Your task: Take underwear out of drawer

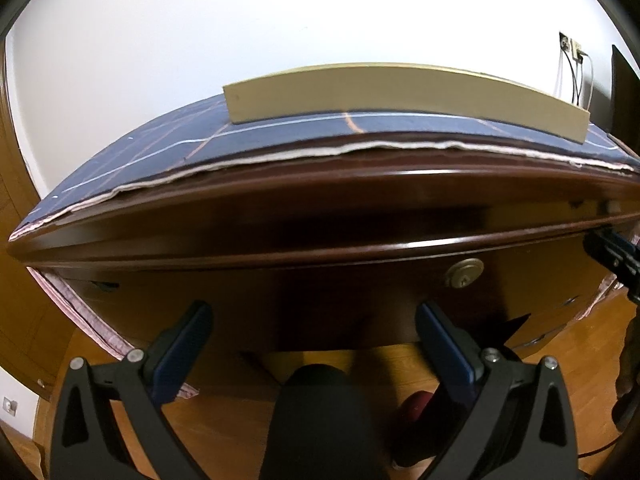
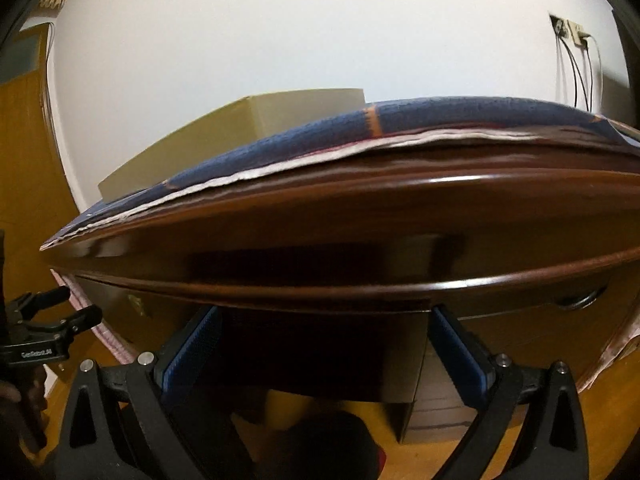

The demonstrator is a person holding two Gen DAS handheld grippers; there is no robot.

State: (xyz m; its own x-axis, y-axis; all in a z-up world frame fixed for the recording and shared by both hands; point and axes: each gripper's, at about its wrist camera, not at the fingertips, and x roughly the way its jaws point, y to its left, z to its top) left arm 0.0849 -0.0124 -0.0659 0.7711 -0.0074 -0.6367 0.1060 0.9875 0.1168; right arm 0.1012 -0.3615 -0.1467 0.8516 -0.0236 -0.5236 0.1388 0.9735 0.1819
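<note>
A dark wooden chest fills both views. Its top drawer front (image 1: 320,292) carries a brass lock (image 1: 464,274) and looks closed; no underwear shows. My left gripper (image 1: 314,312) stands open just in front of that drawer, nothing between its blue pads. My right gripper (image 2: 325,314) is also open and empty, its fingertips close under the chest's moulded top edge (image 2: 360,280) against the drawer front (image 2: 320,344). The lock (image 2: 580,300) sits off to its right. Each gripper shows at the other view's edge: right gripper (image 1: 612,256), left gripper (image 2: 44,320).
A blue checked cloth (image 1: 280,136) over a pale underlay covers the chest top, with a long cream box (image 1: 400,92) on it. White wall behind, with a socket and cables (image 1: 572,52) at the right. Wooden floor below, with a person's dark-trousered leg (image 1: 320,408) and a red slipper (image 1: 416,404).
</note>
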